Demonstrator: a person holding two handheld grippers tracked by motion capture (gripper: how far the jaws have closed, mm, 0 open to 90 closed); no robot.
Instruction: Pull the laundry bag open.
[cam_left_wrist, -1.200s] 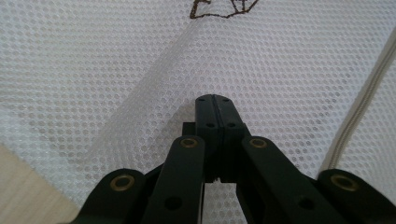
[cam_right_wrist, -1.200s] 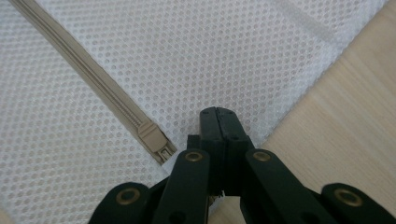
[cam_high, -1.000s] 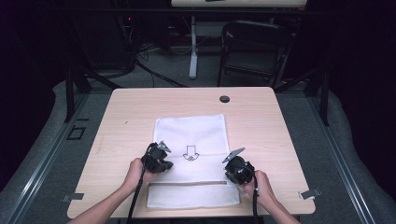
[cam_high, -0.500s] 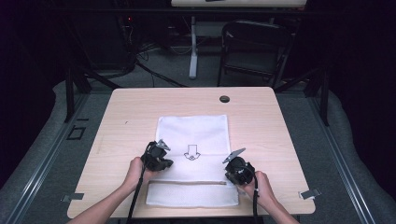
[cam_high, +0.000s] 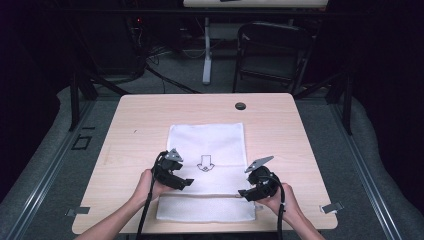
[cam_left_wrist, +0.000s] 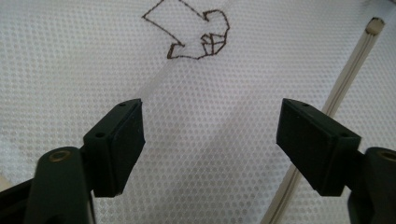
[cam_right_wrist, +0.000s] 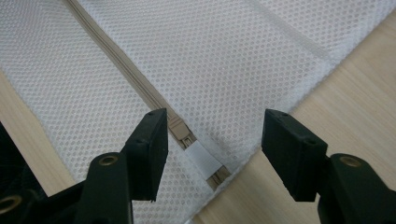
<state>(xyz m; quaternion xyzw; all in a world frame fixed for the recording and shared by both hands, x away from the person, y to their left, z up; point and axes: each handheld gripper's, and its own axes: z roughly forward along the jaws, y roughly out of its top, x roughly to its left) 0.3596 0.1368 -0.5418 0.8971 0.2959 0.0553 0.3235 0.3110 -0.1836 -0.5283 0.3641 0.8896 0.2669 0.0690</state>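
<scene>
A white mesh bag (cam_high: 210, 145) lies flat in the middle of the table, printed with a brown arrow (cam_high: 205, 162). A beige zipper (cam_high: 200, 196) runs across its near part. My left gripper (cam_high: 187, 182) hovers over the bag's left side, just above the zipper. In the left gripper view it (cam_left_wrist: 210, 126) is open over the mesh (cam_left_wrist: 70, 56), with the arrow (cam_left_wrist: 187, 32) ahead and the zipper (cam_left_wrist: 345, 79) at the right. My right gripper (cam_high: 242, 192) sits at the zipper's right end. In its own view it (cam_right_wrist: 212, 135) is open, straddling the zipper pull (cam_right_wrist: 180, 130) and a white end tab (cam_right_wrist: 201, 161).
The wooden table (cam_high: 140, 120) has a small black round cap (cam_high: 240, 106) near its far edge. Bare wood (cam_right_wrist: 355, 84) lies beside the bag's corner. A folding chair (cam_high: 272, 55) and cables stand on the floor beyond the table.
Both grippers have shifted slightly toward the near edge of the table. Their jaws stay open and the bag has not moved.
</scene>
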